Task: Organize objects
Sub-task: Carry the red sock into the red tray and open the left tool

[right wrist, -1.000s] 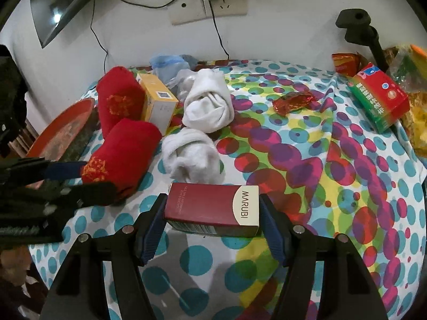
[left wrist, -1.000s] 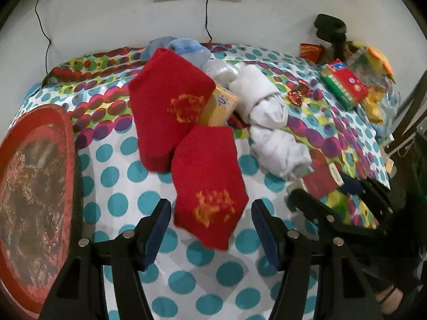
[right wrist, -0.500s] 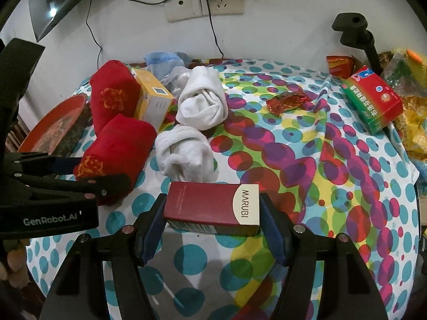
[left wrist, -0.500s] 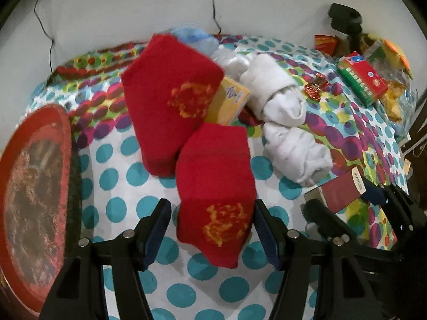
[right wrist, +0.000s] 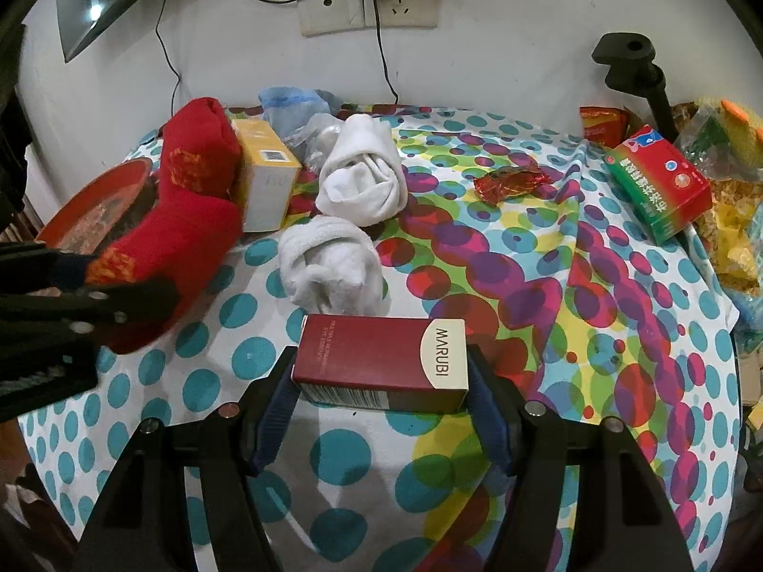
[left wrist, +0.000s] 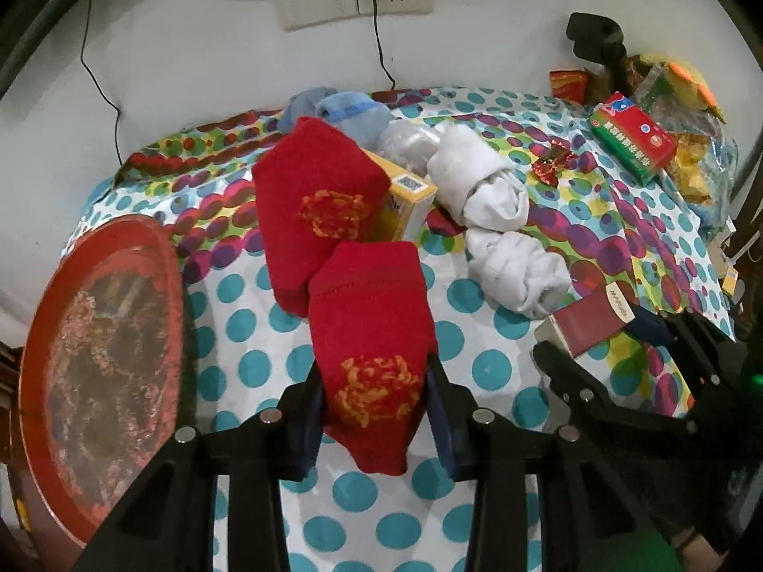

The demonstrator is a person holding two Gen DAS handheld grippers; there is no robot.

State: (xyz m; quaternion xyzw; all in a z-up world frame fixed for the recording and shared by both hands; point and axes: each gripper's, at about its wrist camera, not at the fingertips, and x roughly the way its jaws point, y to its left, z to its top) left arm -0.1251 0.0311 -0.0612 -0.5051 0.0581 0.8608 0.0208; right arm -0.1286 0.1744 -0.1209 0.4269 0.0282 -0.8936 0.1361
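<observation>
My left gripper is shut on the near red sock, its pads pressing both sides of the sock's end on the dotted tablecloth. A second red sock lies behind it against a yellow box. My right gripper is shut on a dark red MARUBI box, held lengthwise between the pads. Two rolled white socks lie in the middle. The left gripper with the red sock shows at the left of the right wrist view.
A round red tray sits at the left table edge. A red-green box, a red candy wrapper, snack bags and a black stand are at the right. A blue sock and plastic wrap lie at the back by the wall.
My left gripper has moved forward around the near red sock and closed on it. The right gripper still holds the MARUBI box in about the same place.
</observation>
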